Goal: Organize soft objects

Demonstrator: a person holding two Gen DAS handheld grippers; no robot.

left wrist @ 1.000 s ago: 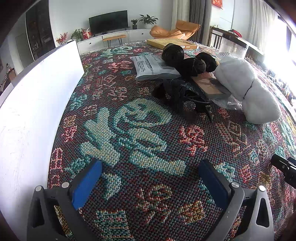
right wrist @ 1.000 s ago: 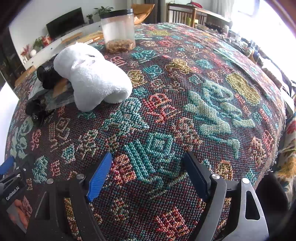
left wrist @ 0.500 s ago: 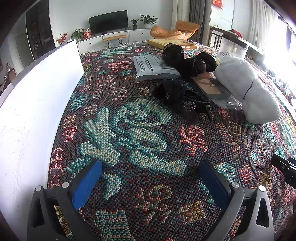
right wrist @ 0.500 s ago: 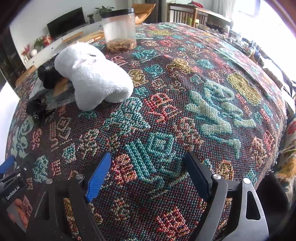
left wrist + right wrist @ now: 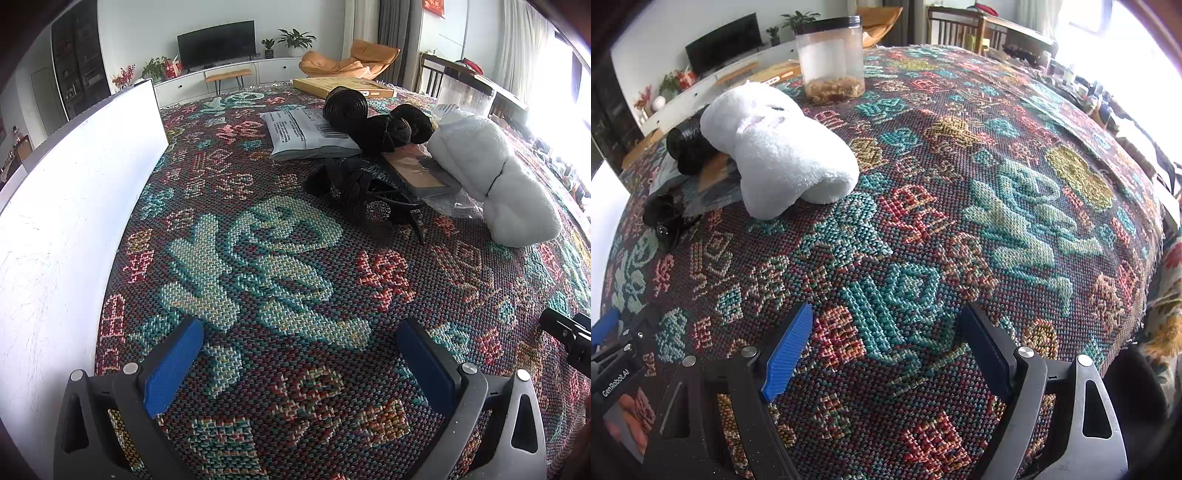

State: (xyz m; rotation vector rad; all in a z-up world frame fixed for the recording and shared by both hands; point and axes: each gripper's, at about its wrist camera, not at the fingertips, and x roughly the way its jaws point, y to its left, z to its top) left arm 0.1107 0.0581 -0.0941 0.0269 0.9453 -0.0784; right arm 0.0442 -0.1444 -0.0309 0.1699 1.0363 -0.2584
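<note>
**Grippers Idle Over Woven Cloth, Soft Pile Untouched**

Nothing shifted since a second ago: both tools parked in the same spots, same tilt, same spread, every item on the cloth where it lay.

Left gripper (image 5: 299,354) wide apart, blue pads bare, nothing between them, angled down at the patterned tablecloth (image 5: 258,258). Right gripper (image 5: 886,343) likewise spread wide and empty, aimed at bare weave.

Outward from the left tool: white board (image 5: 74,192) standing along the edge at 9 to 10 o'clock; black tangled fabric (image 5: 351,184) at 12 to 1 o'clock, resting on a dark cable or frame; beyond it, black rolled bundles (image 5: 384,127) touching a grey mailer bag (image 5: 303,133); at 2 o'clock, white plush towel roll (image 5: 495,181) partly lying on a flat brown package (image 5: 417,170) and crinkled plastic.

Outward from the right tool: same white plush towel roll (image 5: 779,147) at 11 o'clock, well apart from the pads; clear jar (image 5: 831,59) with black lid just behind it at 12 o'clock.

Risks, as judged from here: a grab at the towel roll could catch the plastic or the package beneath and drag both along; a pinch on only the fluffy outer layer likely to slip or unroll the bundle. Pulling the black fabric might haul the tangled cable with it. A wide sweep past the roll could knock the jar. Loose weave also liable to snag a low pad.
</note>
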